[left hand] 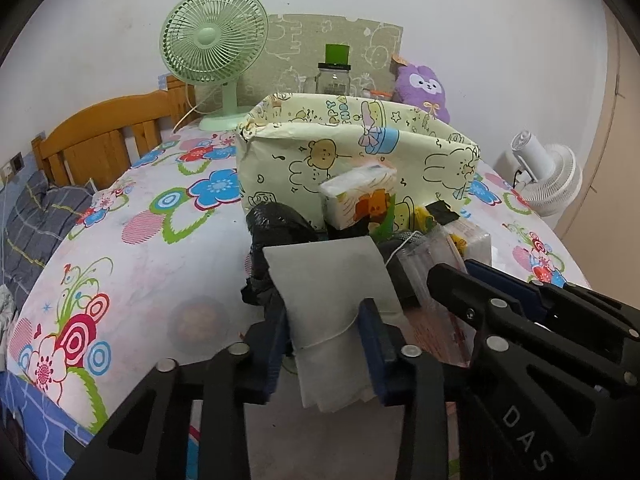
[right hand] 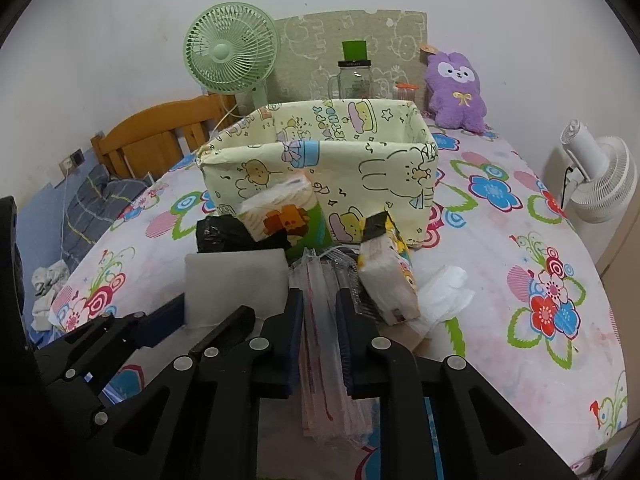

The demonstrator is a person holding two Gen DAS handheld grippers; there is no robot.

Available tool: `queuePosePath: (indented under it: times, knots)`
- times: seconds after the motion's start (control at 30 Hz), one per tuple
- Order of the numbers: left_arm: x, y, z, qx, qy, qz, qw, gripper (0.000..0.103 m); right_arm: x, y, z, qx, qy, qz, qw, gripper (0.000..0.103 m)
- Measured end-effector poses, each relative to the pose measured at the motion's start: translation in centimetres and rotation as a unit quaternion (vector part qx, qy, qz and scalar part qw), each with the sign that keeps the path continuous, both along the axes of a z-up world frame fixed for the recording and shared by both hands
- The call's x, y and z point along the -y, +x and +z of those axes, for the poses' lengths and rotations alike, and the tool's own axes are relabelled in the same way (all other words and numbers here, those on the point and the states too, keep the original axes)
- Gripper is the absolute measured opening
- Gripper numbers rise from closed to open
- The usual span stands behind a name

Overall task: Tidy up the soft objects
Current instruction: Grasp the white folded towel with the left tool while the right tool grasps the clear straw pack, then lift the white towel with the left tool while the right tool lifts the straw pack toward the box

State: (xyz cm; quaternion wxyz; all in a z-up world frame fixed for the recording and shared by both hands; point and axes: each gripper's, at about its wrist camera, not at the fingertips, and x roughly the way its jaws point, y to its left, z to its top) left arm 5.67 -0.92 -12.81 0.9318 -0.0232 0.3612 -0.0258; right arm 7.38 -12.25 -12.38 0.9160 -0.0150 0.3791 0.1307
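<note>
Both claws are gripping w/ pads pressing: left gripper (left hand: 326,344) holding a white pad (left hand: 332,280), right gripper (right hand: 318,336) a clear packet (right hand: 322,320); next probably lifting into the box (right hand: 320,152).

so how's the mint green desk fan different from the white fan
The mint green desk fan stands on the flowered bedspread near the wooden headboard, while the white fan stands beyond the bed's opposite edge. The green fan's grille faces roughly toward the cameras; the white fan is turned away, showing its motor housing. The green one rises on a slim stem; the white one sits lower. Both have round caged heads.
</note>
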Motion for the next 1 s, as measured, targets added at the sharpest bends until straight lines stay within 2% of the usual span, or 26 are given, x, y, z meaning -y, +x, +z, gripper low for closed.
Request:
queuePosePath:
  times: [0.1,0.27,0.5,1.0]
  knots:
    - [0.1,-0.2,0.3,0.005,0.001,-0.001,1.0000,0.023,-0.1,0.0,0.2,-0.001,0.002,0.000,1.000,0.019]
    - [0.3,-0.6,0.9,0.014,0.000,-0.008,0.9999,0.015,-0.3,-0.1,0.7,0.004,0.006,0.002,1.000,0.019]
    - [0.6,-0.7,2.2,0.022,-0.003,-0.013,0.9997,0.010,0.0,-0.1,1.7,0.009,0.017,0.000,1.000,0.018]
    - [2.3,-1.0,5.1,0.041,-0.003,-0.048,0.9980,0.008,1.6,-0.1,4.2,0.021,0.041,-0.020,0.999,0.018]
